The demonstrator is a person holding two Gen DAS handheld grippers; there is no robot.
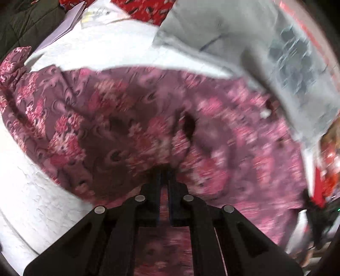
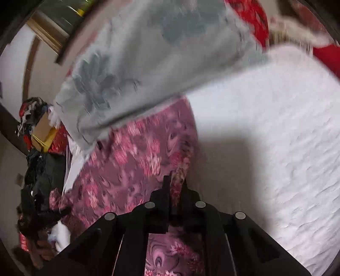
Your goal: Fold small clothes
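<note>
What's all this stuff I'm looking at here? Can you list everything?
Floral garment: one, mauve with pink flowers, spread on the white cover, pinched by both tools.
Pale cloth: one, light grey with a darker print, overlapping the garment's far edge.
White bed cover: one, textured, underneath everything.
Red patterned fabric: red, at the far edge.
Dark quilted fabric: one, dark green, far corner.
Cardboard box: one, brown, off to the side.
Left tool: black, shut on the garment.
Right tool: black, shut on the garment's edge.
</note>
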